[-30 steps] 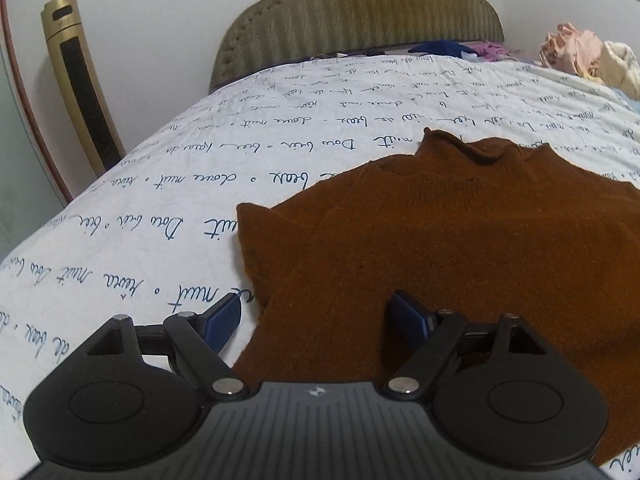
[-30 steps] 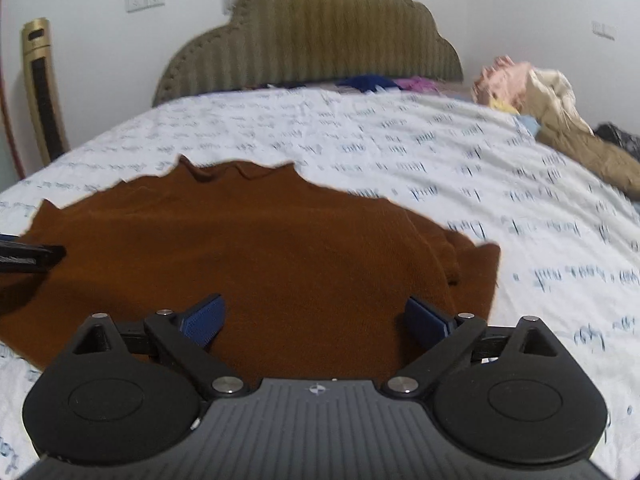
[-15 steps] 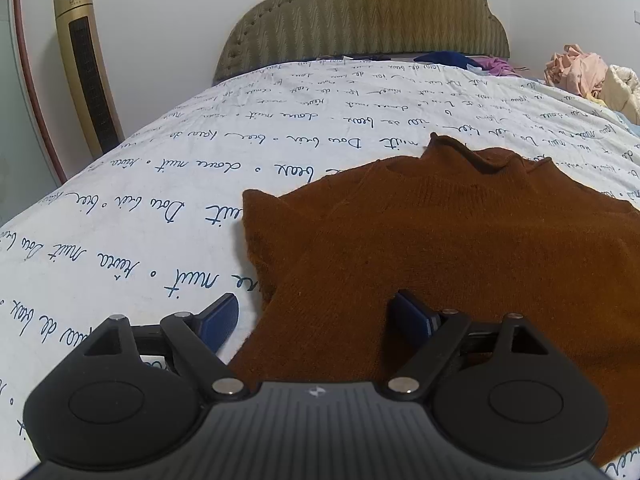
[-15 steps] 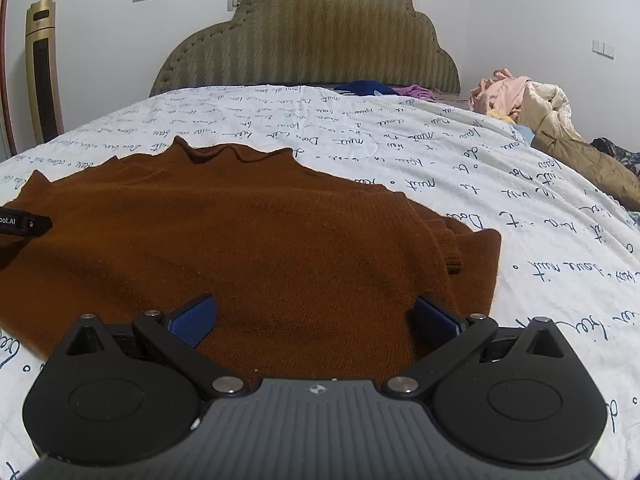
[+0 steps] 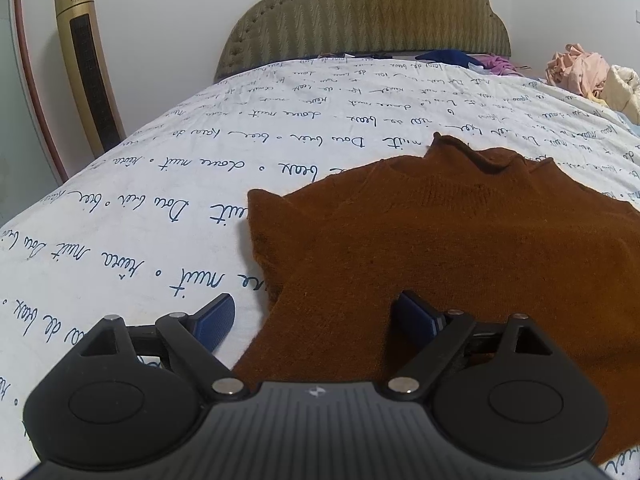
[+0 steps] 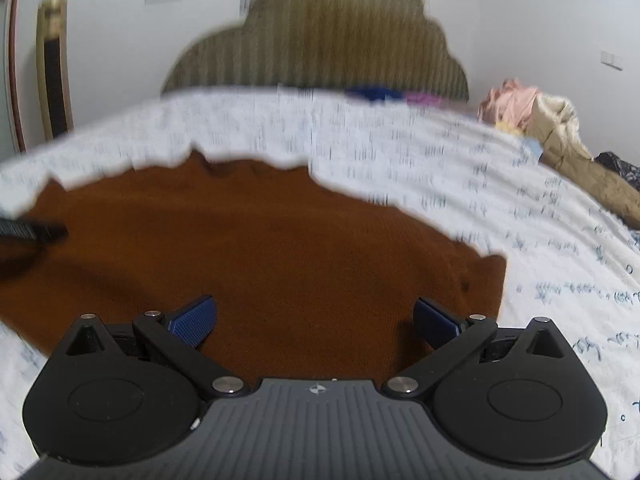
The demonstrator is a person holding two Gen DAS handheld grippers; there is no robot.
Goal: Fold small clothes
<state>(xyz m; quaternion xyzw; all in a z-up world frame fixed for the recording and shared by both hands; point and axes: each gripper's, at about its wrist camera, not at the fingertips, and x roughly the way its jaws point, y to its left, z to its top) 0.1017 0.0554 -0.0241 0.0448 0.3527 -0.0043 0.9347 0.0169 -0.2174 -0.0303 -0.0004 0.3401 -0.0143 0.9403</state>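
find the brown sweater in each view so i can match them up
Left wrist: the brown sweater fills centre-right, its sleeve poking left.
Right wrist: brown sweater fills centre-left, blurred, its sleeve at right.
Shared landmark: the scalloped olive headboard, top centre in both.

Both wrist cameras sit low and close over the bed, tilted down and facing the headboard (image 5: pixel 362 12) at twelve o'clock. The left view hangs over the brown sweater (image 5: pixel 460 248) at its nine o'clock edge, the blurred right view over its three o'clock edge. Both share the sweater, the script-printed bedsheet (image 6: pixel 420 152) and the headboard.
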